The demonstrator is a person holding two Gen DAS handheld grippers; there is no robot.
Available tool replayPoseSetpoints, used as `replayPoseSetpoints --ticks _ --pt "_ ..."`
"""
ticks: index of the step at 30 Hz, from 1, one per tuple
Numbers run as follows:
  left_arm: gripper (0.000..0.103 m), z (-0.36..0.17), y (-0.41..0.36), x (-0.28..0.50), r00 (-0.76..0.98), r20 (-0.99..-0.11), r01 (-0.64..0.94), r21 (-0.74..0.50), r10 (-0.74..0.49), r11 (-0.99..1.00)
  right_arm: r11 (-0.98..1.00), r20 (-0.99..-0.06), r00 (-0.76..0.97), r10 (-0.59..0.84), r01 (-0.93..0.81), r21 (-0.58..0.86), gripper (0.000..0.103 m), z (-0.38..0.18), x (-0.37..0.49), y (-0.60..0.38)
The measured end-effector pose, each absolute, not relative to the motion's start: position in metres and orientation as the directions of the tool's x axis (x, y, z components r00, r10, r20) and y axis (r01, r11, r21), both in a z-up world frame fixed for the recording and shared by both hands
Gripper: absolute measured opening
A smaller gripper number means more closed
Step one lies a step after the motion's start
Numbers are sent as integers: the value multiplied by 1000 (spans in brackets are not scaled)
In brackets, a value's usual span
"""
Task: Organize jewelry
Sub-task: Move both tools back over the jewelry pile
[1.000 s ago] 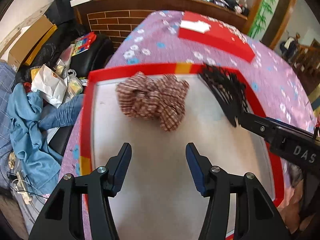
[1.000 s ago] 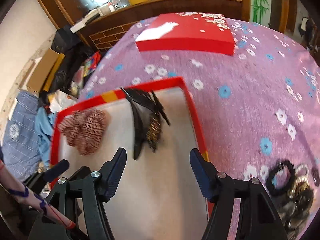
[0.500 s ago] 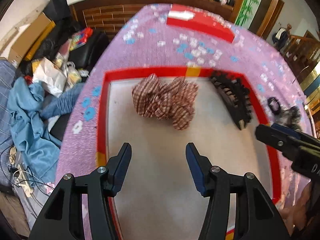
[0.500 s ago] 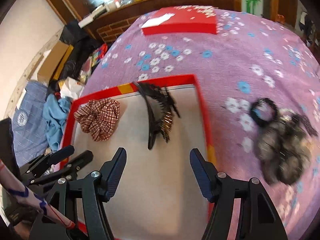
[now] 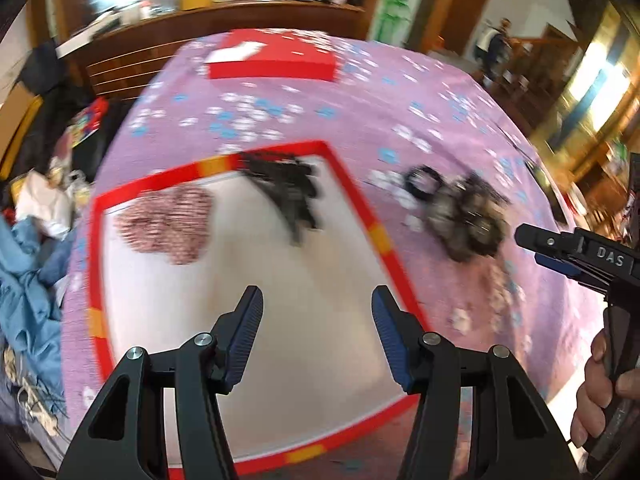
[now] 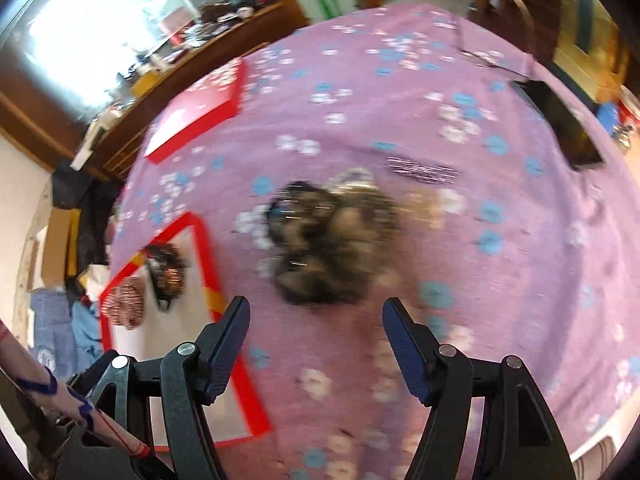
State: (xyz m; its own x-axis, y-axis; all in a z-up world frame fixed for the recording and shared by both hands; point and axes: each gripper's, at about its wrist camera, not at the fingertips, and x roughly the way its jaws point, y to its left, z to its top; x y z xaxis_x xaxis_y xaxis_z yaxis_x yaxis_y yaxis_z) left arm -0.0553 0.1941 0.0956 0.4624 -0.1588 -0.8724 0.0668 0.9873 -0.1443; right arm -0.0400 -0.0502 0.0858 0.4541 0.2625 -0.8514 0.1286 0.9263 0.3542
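The left gripper (image 5: 317,332) hangs with its jaws spread and nothing between them, over the red-rimmed tray (image 5: 95,264). In the tray's upper part lie a checked scrunchie (image 5: 168,226) and a black hair claw (image 5: 290,192), whose long axis runs from upper left to lower right. The right gripper (image 6: 316,334) is also spread and bare, above the purple flowered cloth (image 6: 520,240). A blurred dark pile of jewelry (image 6: 328,240) sits mid-frame, just beyond its fingertips, right of the tray.

Plaid scrunchie (image 5: 166,222), black claw clip (image 5: 288,192) in red-rimmed tray (image 5: 362,216); dark accessory pile (image 6: 328,240) beside.
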Motion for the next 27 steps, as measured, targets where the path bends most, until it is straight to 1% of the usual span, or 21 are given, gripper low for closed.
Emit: replayPoseSetpoints --ticks 6,10,11,13,14,16,18,22,24,25,26,27 --pt "56 89 145 -48 395 -889 128 -196 -231 972 931 -867 444 224 166 326 73 84 -55 -90" --pt "56 87 115 -42 368 -895 153 -207 -250 966 933 -869 445 218 167 319 73 85 -62 -109" --pt "56 86 109 -39 366 -896 152 -207 -249 967 932 -869 446 216 172 320 73 85 -64 -116" --pt "63 85 96 -29 358 -898 151 -215 -256 965 929 -870 444 214 183 322 73 85 -65 -127" --pt "67 84 90 -23 353 -900 147 -217 -256 965 928 -870 444 213 187 322 73 85 -65 -132" --pt "67 81 80 -8 354 -902 129 -213 -246 968 925 -870 443 215 193 327 73 84 -67 -142" --pt "72 75 69 8 344 -908 120 -209 -239 970 924 -870 443 218 194 330 73 84 -68 -150" --pt "72 54 48 39 312 -926 105 -188 -212 976 924 -866 448 223 187 335 73 85 -70 -163" --pt "72 44 41 51 295 -938 85 -162 -180 983 922 -864 451 224 189 337 73 85 -71 -169" --pt "72 37 37 56 298 -936 87 -171 -189 981 922 -863 452 224 188 338 73 85 -71 -172" --pt "68 32 34 59 292 -936 91 -179 -198 980 923 -864 452 223 187 337 73 85 -72 -174" --pt "45 30 33 60 290 -936 87 -182 -199 980 923 -865 450 222 188 335 73 84 -71 -176"
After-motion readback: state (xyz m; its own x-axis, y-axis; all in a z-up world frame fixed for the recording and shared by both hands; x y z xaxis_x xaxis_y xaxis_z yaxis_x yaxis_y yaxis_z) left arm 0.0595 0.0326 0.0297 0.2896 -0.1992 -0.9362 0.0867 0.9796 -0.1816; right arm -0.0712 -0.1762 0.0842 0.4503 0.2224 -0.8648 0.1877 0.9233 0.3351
